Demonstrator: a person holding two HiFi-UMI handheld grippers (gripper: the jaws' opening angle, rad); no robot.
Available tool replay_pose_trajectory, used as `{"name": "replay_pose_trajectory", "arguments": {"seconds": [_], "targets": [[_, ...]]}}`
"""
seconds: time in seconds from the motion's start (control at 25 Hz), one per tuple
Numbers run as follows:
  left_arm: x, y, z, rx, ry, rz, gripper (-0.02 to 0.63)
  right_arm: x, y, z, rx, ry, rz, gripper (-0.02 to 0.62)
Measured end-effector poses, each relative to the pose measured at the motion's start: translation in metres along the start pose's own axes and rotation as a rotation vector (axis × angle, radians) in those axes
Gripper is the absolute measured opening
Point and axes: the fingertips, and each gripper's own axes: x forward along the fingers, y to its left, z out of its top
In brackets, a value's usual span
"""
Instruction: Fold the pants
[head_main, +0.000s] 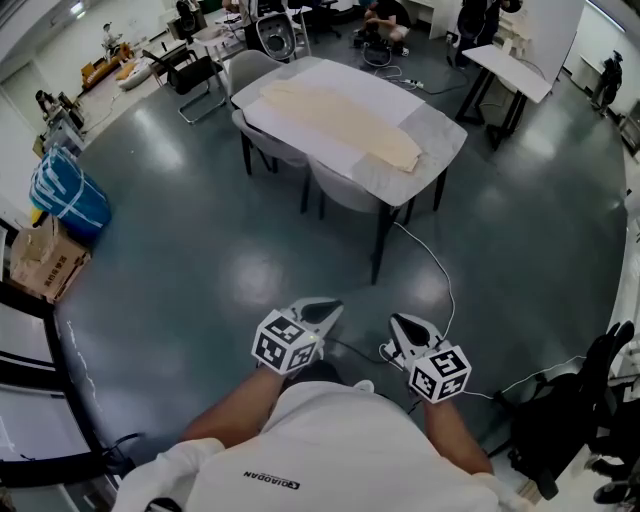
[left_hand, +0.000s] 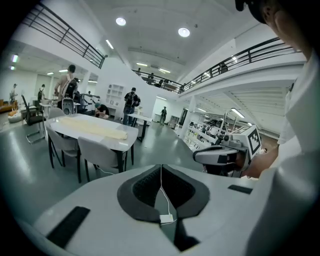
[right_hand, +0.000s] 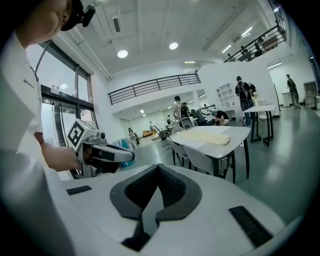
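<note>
Cream pants (head_main: 345, 120) lie spread lengthwise on a grey sheet over a white table (head_main: 440, 150), far ahead of me across open floor. In the left gripper view the pants (left_hand: 95, 129) show at left, and in the right gripper view the pants (right_hand: 207, 136) show at right of centre. My left gripper (head_main: 325, 312) and right gripper (head_main: 400, 325) hang side by side close to my body, well short of the table. The left gripper (left_hand: 161, 167) and the right gripper (right_hand: 158, 167) are both shut, with nothing held.
Grey chairs (head_main: 345, 190) are tucked under the table's near side. A white cable (head_main: 440, 270) runs over the floor from the table toward me. A cardboard box (head_main: 45, 260) and blue bag (head_main: 68, 195) sit at left, a black chair (head_main: 570, 420) at right, another table (head_main: 505, 70) behind.
</note>
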Motion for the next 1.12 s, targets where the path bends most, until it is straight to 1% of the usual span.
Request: {"name": "replay_pose_trajectory", "arguments": {"seconds": [0.28,0.44,0.6,0.88,1.12], "targets": [[0.003,0.043,0.017,0.009,0.002,-0.019,0.032,0.044,-0.009,0.012,0.006,0.034,-0.024,0.020],[0.002,0.084,0.034,0.018,-0.001,-0.014,0.032,0.082,-0.012,0.027,0.010,0.050,-0.026,0.020],[0.002,0.125,0.047,0.007,-0.008,-0.020,0.032,0.121,-0.012,0.042,0.010,0.053,-0.019,0.020],[-0.006,0.200,0.050,-0.005,0.004,-0.034,0.032,0.196,-0.015,0.059,0.009,0.060,-0.047,0.020],[-0.022,0.262,0.046,-0.033,0.017,-0.013,0.032,0.245,-0.007,0.062,0.018,0.086,-0.054,0.020]]}}
